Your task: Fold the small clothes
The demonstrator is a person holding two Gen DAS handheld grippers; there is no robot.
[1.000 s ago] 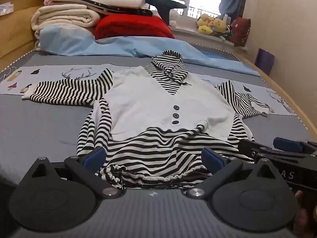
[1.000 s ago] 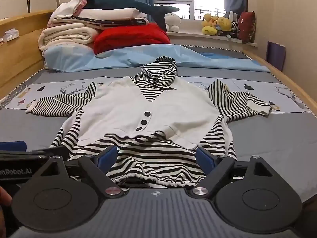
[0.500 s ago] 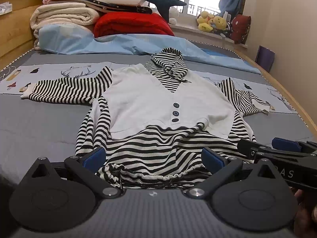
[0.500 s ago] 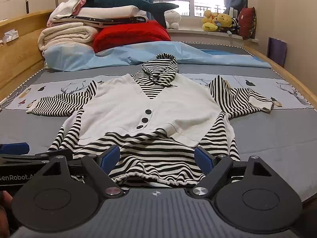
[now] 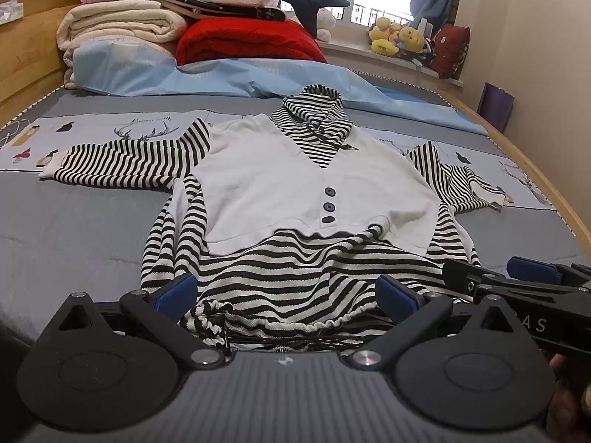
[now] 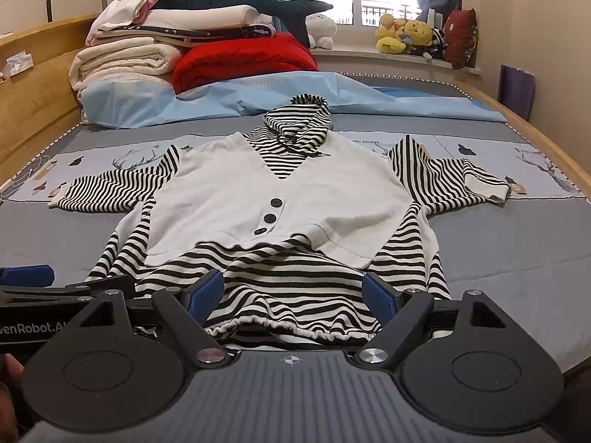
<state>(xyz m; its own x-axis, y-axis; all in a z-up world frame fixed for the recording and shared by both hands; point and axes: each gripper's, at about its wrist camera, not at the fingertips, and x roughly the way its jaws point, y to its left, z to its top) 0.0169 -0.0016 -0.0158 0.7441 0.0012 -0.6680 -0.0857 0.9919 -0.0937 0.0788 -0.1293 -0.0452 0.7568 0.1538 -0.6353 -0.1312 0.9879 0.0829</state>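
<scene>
Nearest, the left gripper [image 5: 286,293] sits low at the gathered bottom hem of a black-and-white striped hooded top with a white buttoned vest panel [image 5: 303,192], its blue-padded fingers [image 5: 175,289] spread wide apart with the drawstring hem lying between them and nothing pinched. Just to its right the right gripper [image 6: 293,291] is likewise spread wide, its blue pads [image 6: 380,297] flanking the same hem further along; each tool shows at the edge of the other's view. The top lies face up and spread flat on the grey quilted bed cover [image 6: 517,243], hem towards the grippers, both striped sleeves stretched out sideways, the right one bent, and the striped hood bunched at the far end. Under the sleeves runs a pale blue printed strip of cloth with small animal drawings [image 6: 535,158]. Beyond the hood lies a crumpled light blue sheet [image 5: 221,77], then a red folded blanket [image 6: 243,59] beside a stack of cream and white folded bedding [image 6: 122,59] topped by a dark teal plush shark [image 6: 236,0]. Farthest back, yellow soft toys [image 6: 406,35] sit on the window sill.
</scene>
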